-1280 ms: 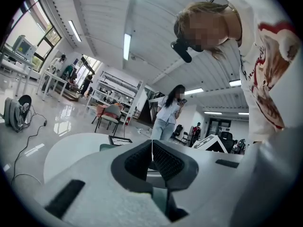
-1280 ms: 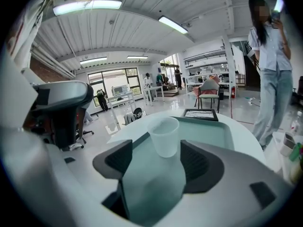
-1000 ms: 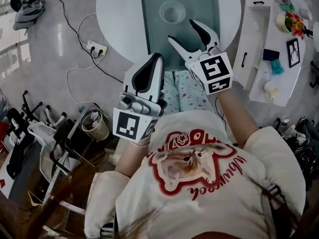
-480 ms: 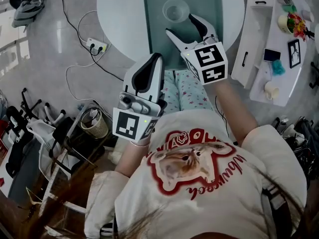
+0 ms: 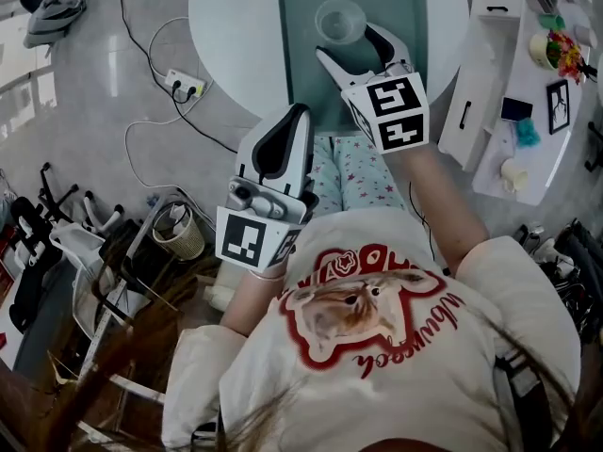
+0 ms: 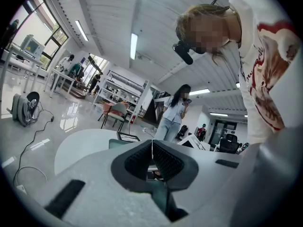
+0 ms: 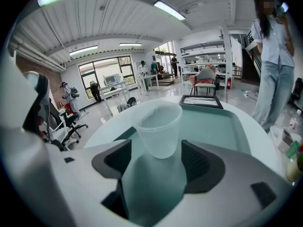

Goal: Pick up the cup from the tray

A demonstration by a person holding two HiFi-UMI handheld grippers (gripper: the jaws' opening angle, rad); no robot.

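Reach step rn: my right tool (image 5: 350, 45) is spread wide, cup (image 5: 340, 20) just ahead of it, top centre on tray (image 5: 300, 59). Next imo: ease fwd, squeeze gently. My left tool (image 5: 279, 144) is pinched together, empty.

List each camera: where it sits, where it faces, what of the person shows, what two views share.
Head view: on the head, facing steeply down at table, tray, cup; shows shirt, arms, left gripper, right gripper.
Left gripper view: on the left gripper, along its shut jaws, tilted up toward the ceiling; shirt at right.
Right gripper view: on the right gripper, along its open jaws toward the cup; no body shows.
Shared: head and right gripper views both show cup and tray.
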